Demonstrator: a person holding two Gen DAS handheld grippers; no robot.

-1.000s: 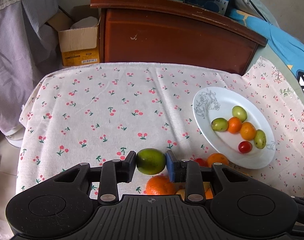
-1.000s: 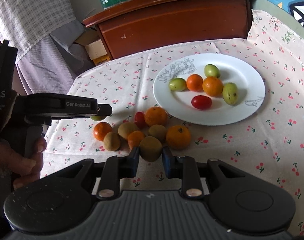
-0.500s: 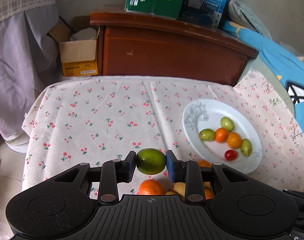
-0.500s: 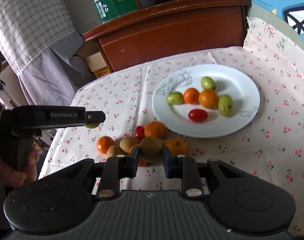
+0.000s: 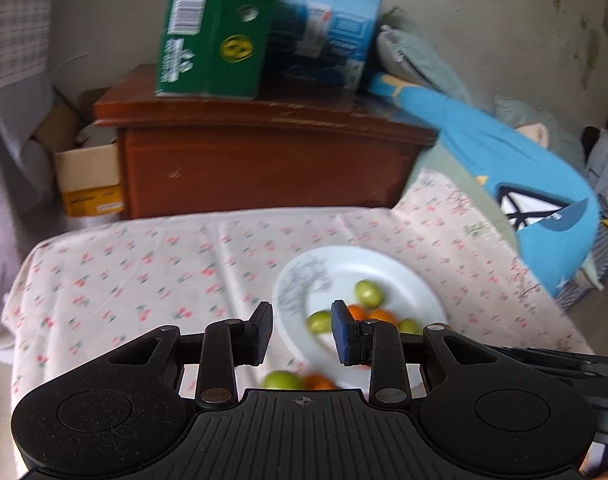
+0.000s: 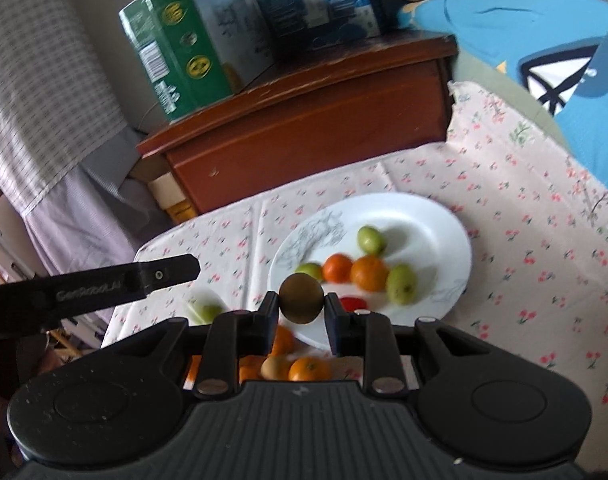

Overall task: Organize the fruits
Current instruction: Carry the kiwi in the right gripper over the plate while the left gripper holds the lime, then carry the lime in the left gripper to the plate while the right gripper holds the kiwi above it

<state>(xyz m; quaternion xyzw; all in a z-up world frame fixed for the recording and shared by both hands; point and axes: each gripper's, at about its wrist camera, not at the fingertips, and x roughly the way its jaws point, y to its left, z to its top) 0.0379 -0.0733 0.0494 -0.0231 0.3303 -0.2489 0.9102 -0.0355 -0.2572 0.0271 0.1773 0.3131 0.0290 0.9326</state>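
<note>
My left gripper (image 5: 297, 334) hangs above the cherry-print cloth with a narrow gap between its jaws and nothing in it. A green lime (image 5: 281, 380) shows blurred just below it, beside an orange (image 5: 320, 382). In the right wrist view the lime (image 6: 207, 310) is a blur under the left gripper (image 6: 183, 270). My right gripper (image 6: 301, 312) is shut on a round brown fruit (image 6: 301, 298), held above the near rim of the white plate (image 6: 424, 224). The plate (image 5: 384, 264) holds green fruits, oranges and a red tomato. Loose oranges (image 6: 308, 368) lie below the right gripper.
A brown wooden cabinet (image 5: 263, 160) stands behind the table with a green box (image 5: 211, 28) and a blue box (image 5: 328, 20) on top. A cardboard box (image 5: 87, 176) sits at its left. Blue fabric (image 5: 524, 184) lies at the right.
Both grippers have risen and tilted up. The lime that sat between the left gripper's fingers is no longer there and shows blurred below. The right gripper still grips the brown fruit.
</note>
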